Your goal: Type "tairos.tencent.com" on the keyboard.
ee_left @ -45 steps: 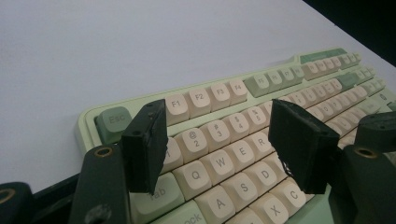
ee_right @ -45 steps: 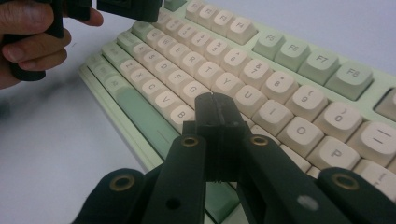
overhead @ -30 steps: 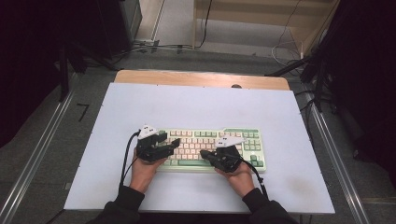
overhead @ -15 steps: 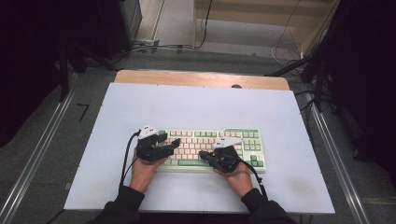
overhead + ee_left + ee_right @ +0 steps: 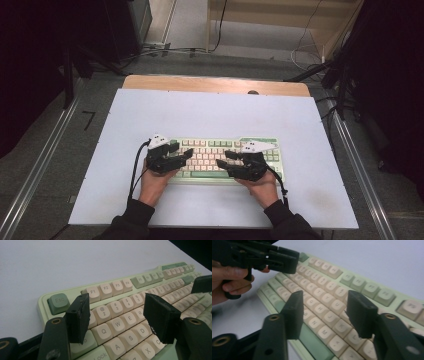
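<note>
A pale green keyboard [image 5: 220,150] with cream keycaps lies on the white table top, near the front edge. My left gripper [image 5: 186,155] hovers over its left end, jaws open above the Q, W, E keys [image 5: 120,315], nothing between them. My right gripper [image 5: 223,162] hangs over the right half, pointing left, also open and empty [image 5: 327,312], just above the letter rows of the keyboard [image 5: 362,287]. In the right gripper view the left gripper [image 5: 287,262] and the hand holding it [image 5: 229,277] sit at the top left. The keyboard [image 5: 113,286] shows Esc and the F keys.
The white table top [image 5: 210,115] stretches wide behind and beside the keyboard. A wooden strip [image 5: 215,85] runs along its back edge. Metal rails [image 5: 45,165] flank the table, and cables [image 5: 165,50] lie on the floor beyond.
</note>
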A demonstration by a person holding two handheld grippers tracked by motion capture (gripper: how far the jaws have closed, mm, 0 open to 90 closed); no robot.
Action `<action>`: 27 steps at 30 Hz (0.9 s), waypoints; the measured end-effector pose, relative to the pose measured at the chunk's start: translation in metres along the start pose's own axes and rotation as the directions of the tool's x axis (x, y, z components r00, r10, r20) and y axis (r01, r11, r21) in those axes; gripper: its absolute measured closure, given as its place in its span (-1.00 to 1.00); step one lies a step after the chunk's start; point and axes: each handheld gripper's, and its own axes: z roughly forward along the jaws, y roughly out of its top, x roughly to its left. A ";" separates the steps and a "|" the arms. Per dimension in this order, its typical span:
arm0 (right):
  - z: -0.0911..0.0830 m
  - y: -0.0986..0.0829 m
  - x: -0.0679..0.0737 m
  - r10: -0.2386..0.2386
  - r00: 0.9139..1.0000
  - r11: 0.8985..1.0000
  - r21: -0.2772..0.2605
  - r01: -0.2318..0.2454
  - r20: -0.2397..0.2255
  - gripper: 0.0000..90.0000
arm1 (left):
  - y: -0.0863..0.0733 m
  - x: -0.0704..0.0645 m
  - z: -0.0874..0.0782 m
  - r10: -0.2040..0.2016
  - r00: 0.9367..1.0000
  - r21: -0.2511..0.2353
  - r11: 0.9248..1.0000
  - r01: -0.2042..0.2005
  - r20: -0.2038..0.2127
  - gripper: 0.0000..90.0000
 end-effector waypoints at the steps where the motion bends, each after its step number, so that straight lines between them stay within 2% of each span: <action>1: -0.003 0.001 -0.003 0.007 1.000 1.000 -0.004 -0.006 0.011 -0.11 | 0.000 0.000 0.000 0.000 1.000 0.000 1.000 0.000 0.000 -0.14; 4: -0.007 0.002 -0.010 0.032 0.999 0.999 -0.003 -0.032 0.039 -0.30 | 0.000 0.000 0.000 0.001 1.000 0.000 1.000 -0.001 0.001 -0.14; 7: -0.010 0.001 -0.018 0.050 0.995 0.999 -0.002 -0.050 0.086 -0.39 | 0.000 0.000 0.000 0.003 1.000 0.001 1.000 -0.003 0.002 -0.14; 10: -0.013 0.001 -0.023 0.067 0.992 0.998 -0.005 -0.067 0.109 -0.42 | 0.000 0.000 0.000 0.002 1.000 -0.001 1.000 -0.002 0.002 -0.14; 22: -0.018 -0.001 -0.031 0.097 0.987 0.995 -0.007 -0.097 0.131 -0.42 | 0.000 -0.002 -0.001 0.010 1.000 0.005 1.000 -0.010 0.015 -0.14; 27: -0.017 -0.002 -0.032 0.098 0.986 0.995 0.000 -0.099 0.133 -0.42 | 0.000 -0.005 -0.003 0.027 0.999 -0.006 1.000 -0.026 0.034 0.00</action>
